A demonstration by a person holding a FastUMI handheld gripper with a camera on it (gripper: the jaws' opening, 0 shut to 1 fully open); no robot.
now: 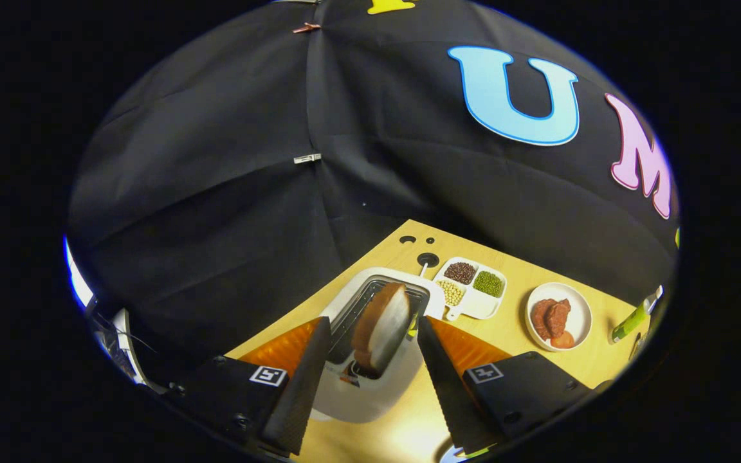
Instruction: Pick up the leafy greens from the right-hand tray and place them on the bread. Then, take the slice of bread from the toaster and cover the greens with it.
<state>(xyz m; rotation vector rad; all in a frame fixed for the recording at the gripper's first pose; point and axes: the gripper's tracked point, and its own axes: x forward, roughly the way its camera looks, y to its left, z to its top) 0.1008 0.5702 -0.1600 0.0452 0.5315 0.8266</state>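
Gripper view looks down on a white toaster (377,386) near the left edge of the wooden table (518,321), with open tabletop to its right before a divided dish of beans (473,286) and a round plate of reddish food (558,316). The tool (374,341) is tilted downward with its two dark, ribbed, wedge-shaped fingers (309,366) spread apart, flanking the toaster. Between them the slice of bread (382,325), brown-crusted and pale-faced, stands upright in the slot, touched by neither finger.
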